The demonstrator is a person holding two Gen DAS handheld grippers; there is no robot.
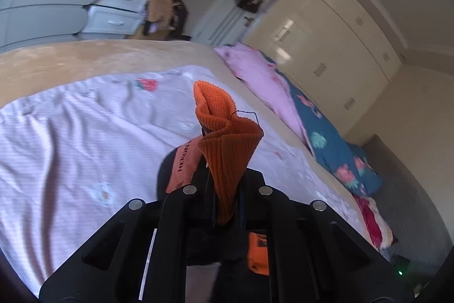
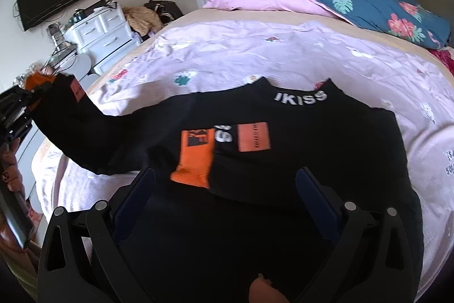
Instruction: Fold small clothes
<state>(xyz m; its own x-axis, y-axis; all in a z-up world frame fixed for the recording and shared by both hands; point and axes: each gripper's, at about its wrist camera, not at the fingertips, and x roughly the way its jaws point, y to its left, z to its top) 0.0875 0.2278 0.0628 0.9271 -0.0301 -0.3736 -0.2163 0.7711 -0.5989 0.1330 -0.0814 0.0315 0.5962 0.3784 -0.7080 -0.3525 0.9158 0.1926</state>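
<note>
Off the left shoulder of the black long-sleeved sweater with orange cuffs and patches (image 2: pixel 298 132), my left gripper (image 1: pixel 224 183) has its jaws pressed together on the ribbed orange cuff (image 1: pixel 227 138) of the left sleeve (image 2: pixel 93 129), holding it raised clear of the pale pink checked bedsheet with small flower prints (image 1: pixel 71 127). The sleeve's long axis runs from that cuff, up and outward, back down to the sweater's body, so I judge the coming move as carrying the cuff inward across the chest. On the chest already lies the other orange cuff (image 2: pixel 195 158), folded in beside a square orange patch (image 2: pixel 253 136), with white lettering at the collar (image 2: pixel 300 96) farther up. The sweater's body lies flat on the sheet directly under and ahead of my right gripper (image 2: pixel 225 183), whose jaws are spread wide and hold nothing; it hovers over the lower hem. The left gripper is plainly the nearer one to the sleeve. Nothing that I can see lies on the sweater in the sleeve's path. Beyond the collar a pink and teal floral quilt (image 2: pixel 354 2) is bunched, well apart from the sweater.
</note>
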